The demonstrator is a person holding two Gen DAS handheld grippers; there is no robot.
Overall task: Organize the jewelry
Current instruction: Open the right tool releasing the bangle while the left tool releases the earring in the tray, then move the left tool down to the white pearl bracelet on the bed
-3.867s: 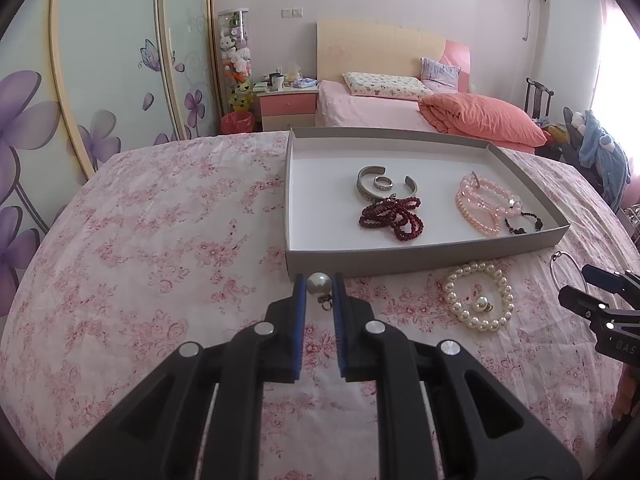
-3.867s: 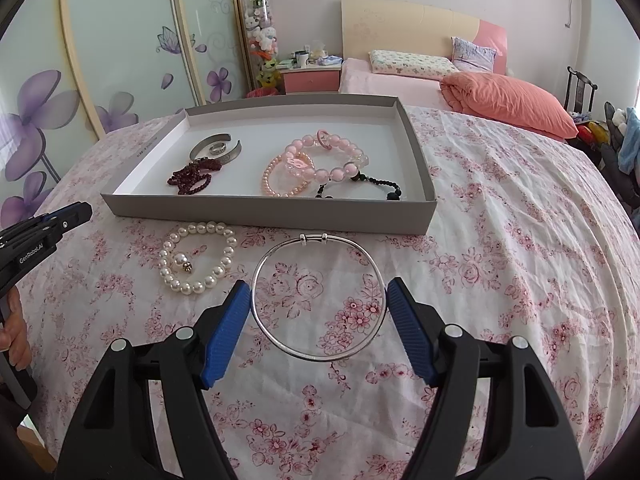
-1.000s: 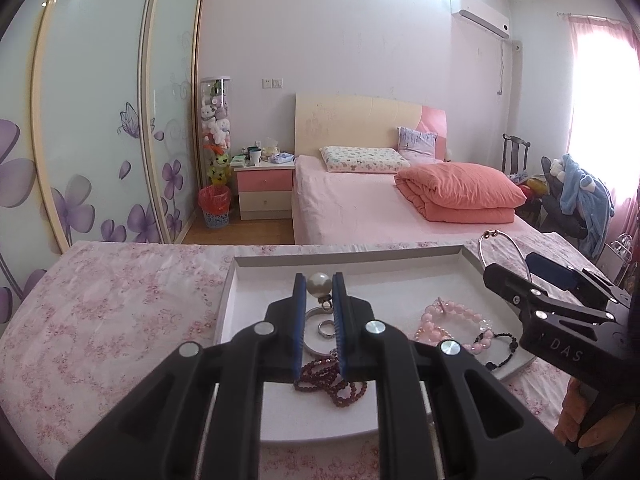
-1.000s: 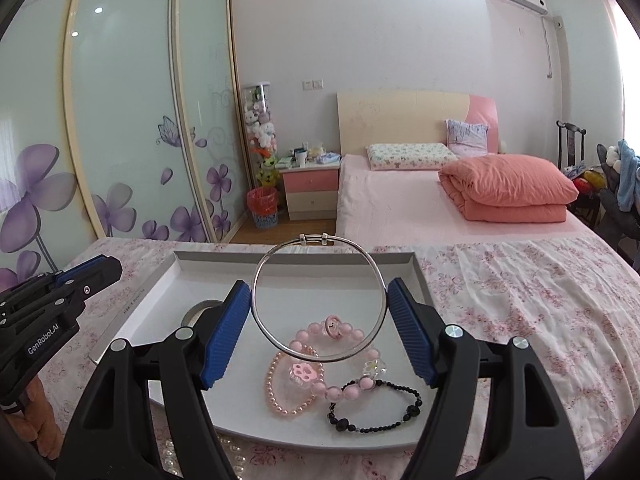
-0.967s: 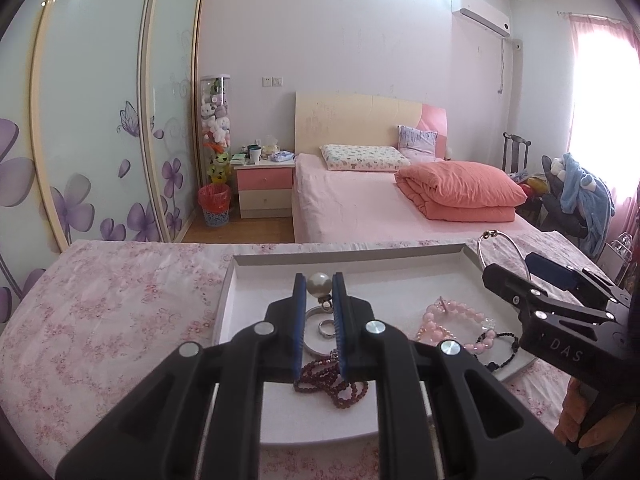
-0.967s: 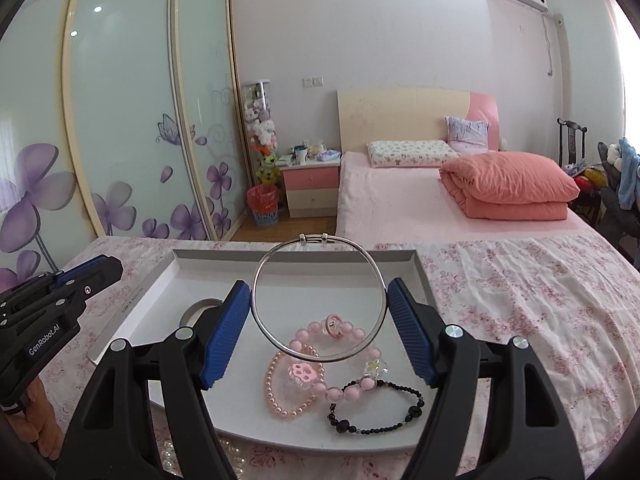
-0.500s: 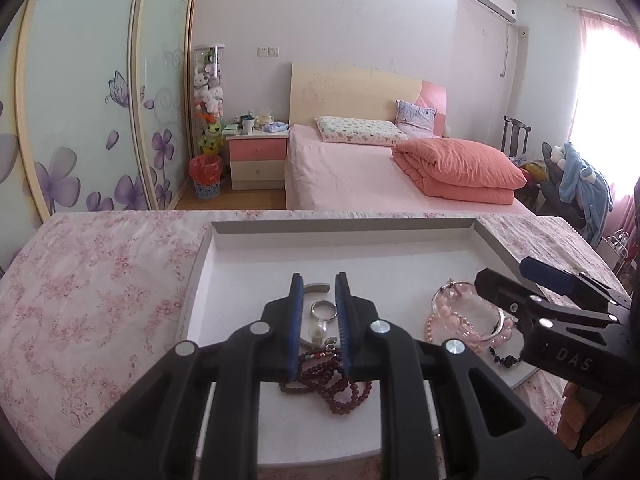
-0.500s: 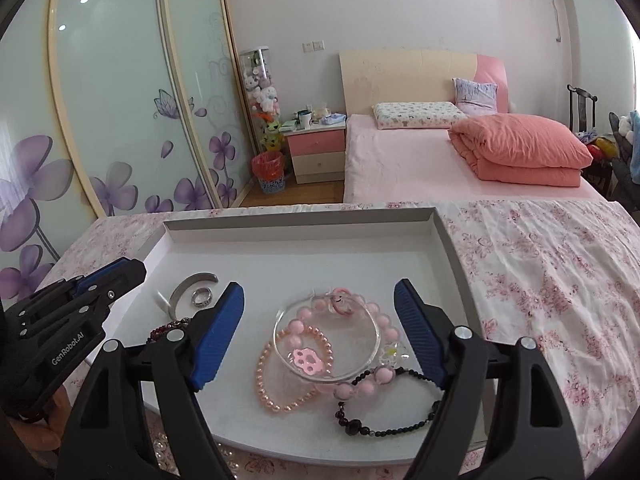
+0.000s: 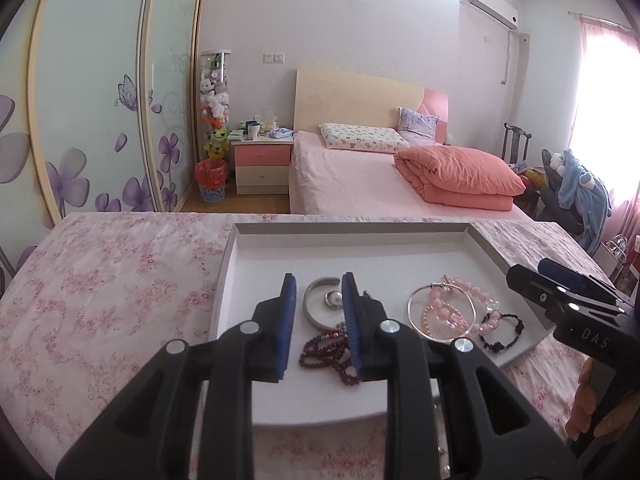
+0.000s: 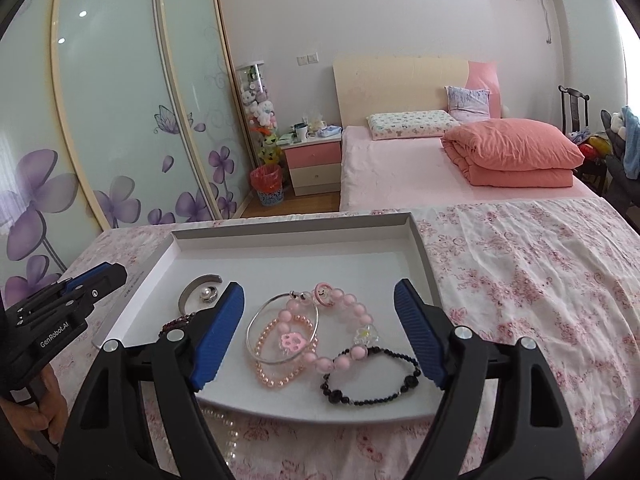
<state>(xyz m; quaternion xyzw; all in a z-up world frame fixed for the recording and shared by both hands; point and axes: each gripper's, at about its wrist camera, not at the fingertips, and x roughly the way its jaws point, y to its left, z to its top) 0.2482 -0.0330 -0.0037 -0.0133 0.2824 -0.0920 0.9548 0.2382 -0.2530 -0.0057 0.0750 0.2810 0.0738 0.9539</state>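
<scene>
A grey tray (image 9: 352, 228) (image 10: 292, 226) with a white floor lies on the floral cloth. My left gripper (image 9: 319, 280) hovers over it, its jaws opening with nothing between them. The pearl earring (image 9: 333, 299) (image 10: 208, 294) rests inside a silver cuff (image 9: 310, 312) just beyond the fingertips. My right gripper (image 10: 319, 286) stands open above the tray. The silver bangle (image 10: 276, 361) (image 9: 409, 308) lies free on the pink bead bracelets (image 10: 344, 308). A dark red bracelet (image 9: 324, 354) and a black bead bracelet (image 10: 372, 376) also lie in the tray.
A white pearl bracelet (image 10: 224, 420) lies on the cloth in front of the tray. A hand (image 9: 588, 408) holds the right gripper's handle at the tray's right end. Beyond the table stand a pink bed (image 9: 360, 176), a nightstand and sliding wardrobe doors.
The pearl earring has left the left gripper's jaws and lies in the cuff. The bangle has dropped from the right gripper onto the pink bracelets. Both grippers sank toward the tray.
</scene>
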